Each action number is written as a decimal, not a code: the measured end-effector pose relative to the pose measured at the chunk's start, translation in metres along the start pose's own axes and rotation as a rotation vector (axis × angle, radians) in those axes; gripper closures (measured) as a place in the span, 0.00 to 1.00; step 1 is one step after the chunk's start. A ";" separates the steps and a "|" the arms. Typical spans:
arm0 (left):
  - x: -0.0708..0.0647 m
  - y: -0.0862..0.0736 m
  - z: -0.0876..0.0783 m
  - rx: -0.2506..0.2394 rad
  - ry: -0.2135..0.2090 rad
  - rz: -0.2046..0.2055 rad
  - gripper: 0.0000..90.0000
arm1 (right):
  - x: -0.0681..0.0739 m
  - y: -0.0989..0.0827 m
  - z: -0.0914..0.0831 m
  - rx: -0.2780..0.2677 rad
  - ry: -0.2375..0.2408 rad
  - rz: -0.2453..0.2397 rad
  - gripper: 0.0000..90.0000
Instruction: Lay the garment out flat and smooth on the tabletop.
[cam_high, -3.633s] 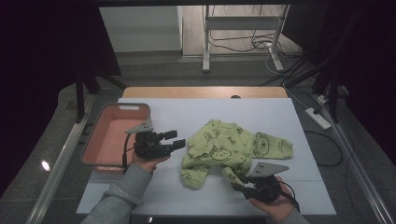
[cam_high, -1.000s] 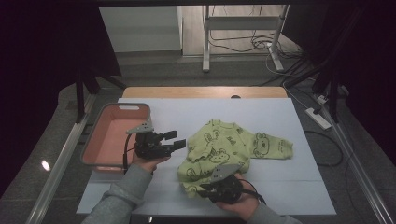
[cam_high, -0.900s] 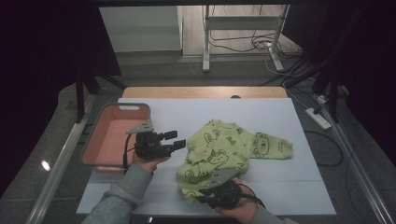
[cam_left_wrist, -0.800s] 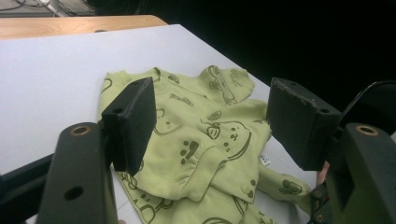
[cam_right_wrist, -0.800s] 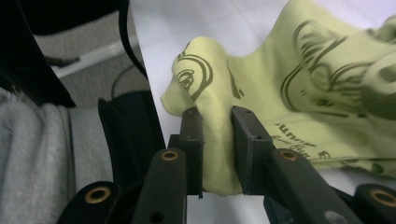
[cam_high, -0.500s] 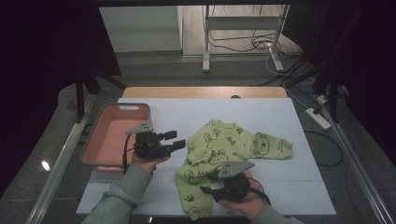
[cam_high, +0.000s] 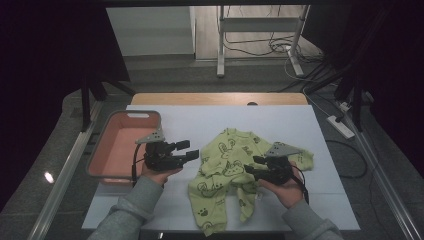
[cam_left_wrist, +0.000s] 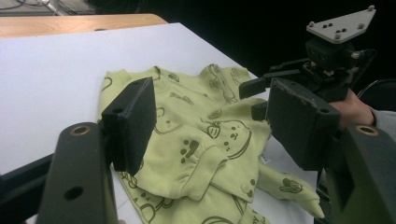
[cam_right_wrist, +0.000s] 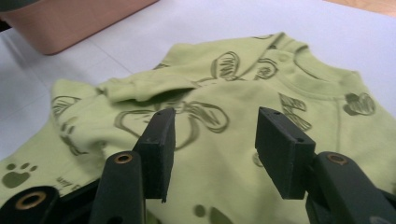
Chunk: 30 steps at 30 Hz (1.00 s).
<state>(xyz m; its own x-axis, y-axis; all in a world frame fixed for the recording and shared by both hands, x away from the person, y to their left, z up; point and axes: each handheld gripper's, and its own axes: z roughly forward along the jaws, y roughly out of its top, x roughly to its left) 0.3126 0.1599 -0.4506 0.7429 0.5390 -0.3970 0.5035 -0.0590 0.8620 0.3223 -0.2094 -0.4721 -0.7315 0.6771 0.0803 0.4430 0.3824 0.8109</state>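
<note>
From my remote seat, the high view reads left to right like this. At about nine o'clock on the white desk (cam_high: 165, 122) sits a salmon-pink tub (cam_high: 120, 145). Just to its right, my left tool (cam_high: 192, 150) is held over the desk, jaws standing well apart with nothing between them, pointing toward three o'clock at the garment. In the middle, reaching from the centre down toward six o'clock, lies a lime-green baby suit (cam_high: 222, 170) printed with dark cartoon shapes (paw prints among them), rumpled, one sleeve folded across its chest. At roughly four o'clock my right tool (cam_high: 250, 167) hangs over the suit's right half, pointing toward nine o'clock. Its jaws have just been opening; in the right gripper view they stand apart above the cloth, gripping nothing.
</note>
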 end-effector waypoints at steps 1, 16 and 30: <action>0.000 0.000 0.000 0.000 0.000 -0.001 0.37 | -0.001 0.000 0.000 0.000 -0.004 -0.001 0.54; -0.001 -0.001 0.003 0.012 -0.001 0.002 0.37 | -0.030 0.002 0.017 0.051 -0.073 0.032 0.53; 0.000 -0.002 0.006 0.022 -0.004 0.002 0.36 | -0.071 0.005 0.050 0.133 -0.200 0.060 0.45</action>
<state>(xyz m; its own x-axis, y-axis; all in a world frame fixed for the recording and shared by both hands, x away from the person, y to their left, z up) 0.3137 0.1549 -0.4543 0.7457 0.5354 -0.3966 0.5117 -0.0789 0.8555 0.4024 -0.2245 -0.5028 -0.5905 0.8070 -0.0017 0.5564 0.4087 0.7234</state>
